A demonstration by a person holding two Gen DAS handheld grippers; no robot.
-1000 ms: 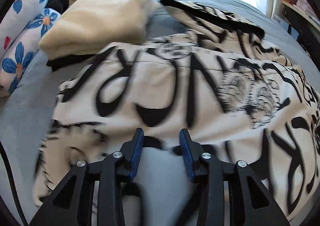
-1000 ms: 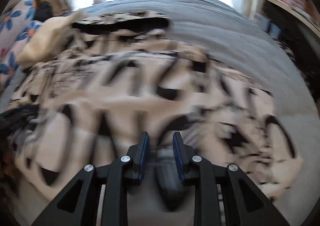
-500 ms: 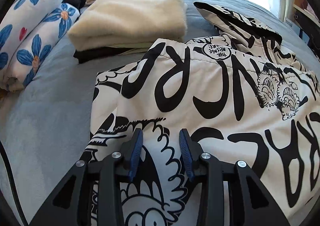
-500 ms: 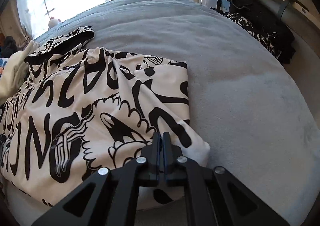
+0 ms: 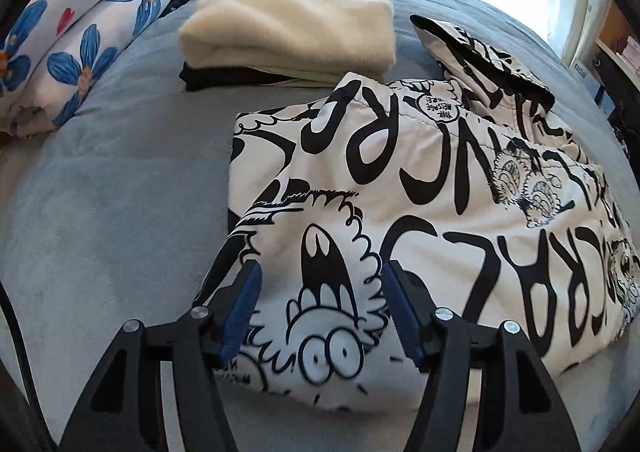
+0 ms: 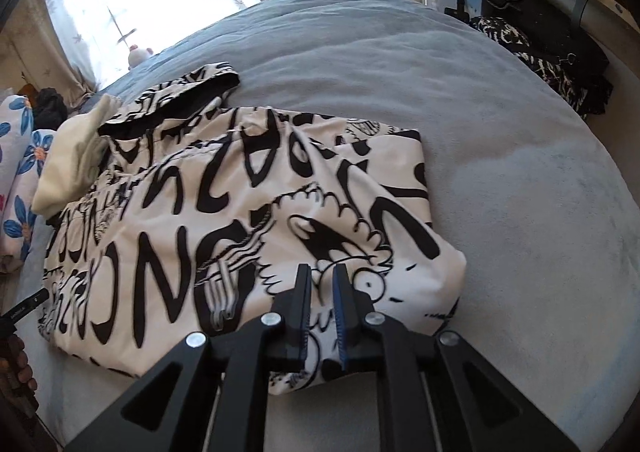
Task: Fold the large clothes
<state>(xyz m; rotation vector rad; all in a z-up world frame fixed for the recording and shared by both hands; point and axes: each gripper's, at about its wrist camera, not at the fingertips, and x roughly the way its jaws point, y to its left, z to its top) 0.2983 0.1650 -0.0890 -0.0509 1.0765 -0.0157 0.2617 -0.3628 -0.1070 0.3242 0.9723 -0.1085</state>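
Note:
A white hooded jacket with black graffiti print [image 5: 420, 179] lies folded on the grey bed, its hood toward the window. It also shows in the right wrist view [image 6: 224, 203]. My left gripper [image 5: 320, 284] is wide open above the jacket's near left corner, holding nothing. My right gripper [image 6: 322, 282] is slightly open over the jacket's near right edge, with a narrow gap between the pads and no cloth pinched.
A folded cream blanket [image 5: 296, 15] on a dark garment lies beyond the jacket. Floral pillows [image 5: 76, 35] lie at the left. The grey bed [image 6: 500, 139] extends right, with black clothes [image 6: 548, 55] and a shelf at its far right edge.
My left gripper has opened wider and shifted left along the jacket's near edge. My right gripper was shut half a second ago and now stands slightly open, having let go of the jacket.

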